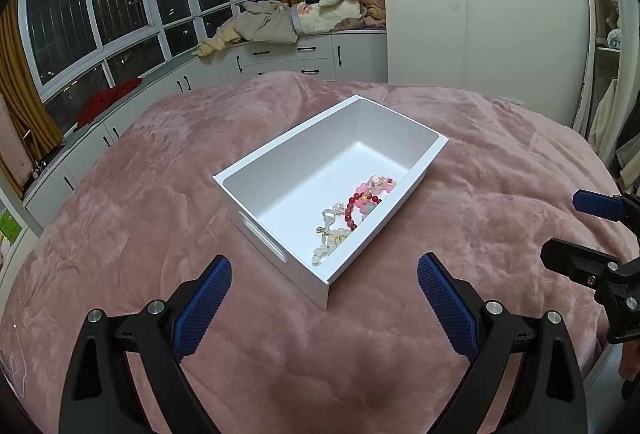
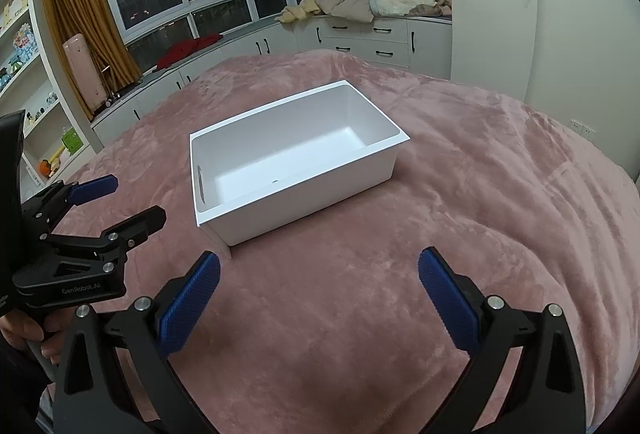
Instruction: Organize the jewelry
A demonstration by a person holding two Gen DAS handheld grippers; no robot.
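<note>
Above the pink blanket (image 1: 160, 194), both grippers (image 1: 324, 298) (image 2: 320, 294) gape wide, holding nothing.

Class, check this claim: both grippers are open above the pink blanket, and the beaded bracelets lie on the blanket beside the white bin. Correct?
Not quite. The beaded bracelets lie inside the white bin, against its near wall, as the left wrist view shows. Both the left gripper and right gripper are open above the pink blanket.

The box (image 1: 280, 170) sits at the bed's (image 1: 160, 154) centre; the bracelets (image 1: 352, 210) lie in it against its right wall.
</note>
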